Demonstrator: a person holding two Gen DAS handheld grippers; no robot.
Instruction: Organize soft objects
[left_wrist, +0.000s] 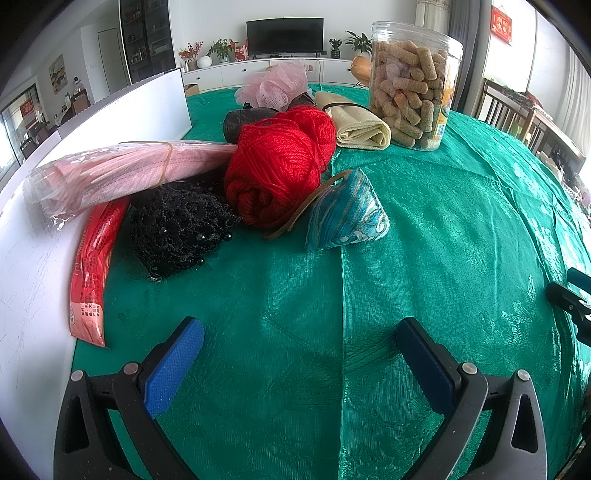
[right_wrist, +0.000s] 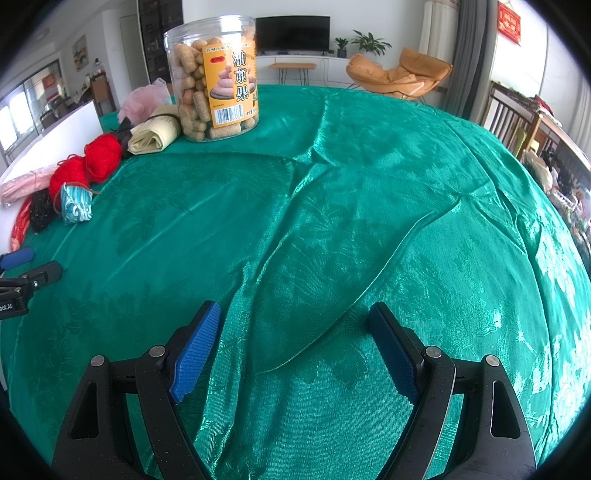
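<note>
Over on the far left, the soft stuff is bunched against a white board (left_wrist: 110, 110): pink packet (left_wrist: 122, 173), black lace piece (left_wrist: 177, 229), red yarn (left_wrist: 273, 173), teal pouch (left_wrist: 345, 214). Left gripper (left_wrist: 299, 350) is spread wide, holding nothing, near side; right gripper (right_wrist: 293, 345) same, over bare green cloth (right_wrist: 369, 184). Risk imo: yarn rolls or unravels if grabbed loosely, since everything's touching.
</note>
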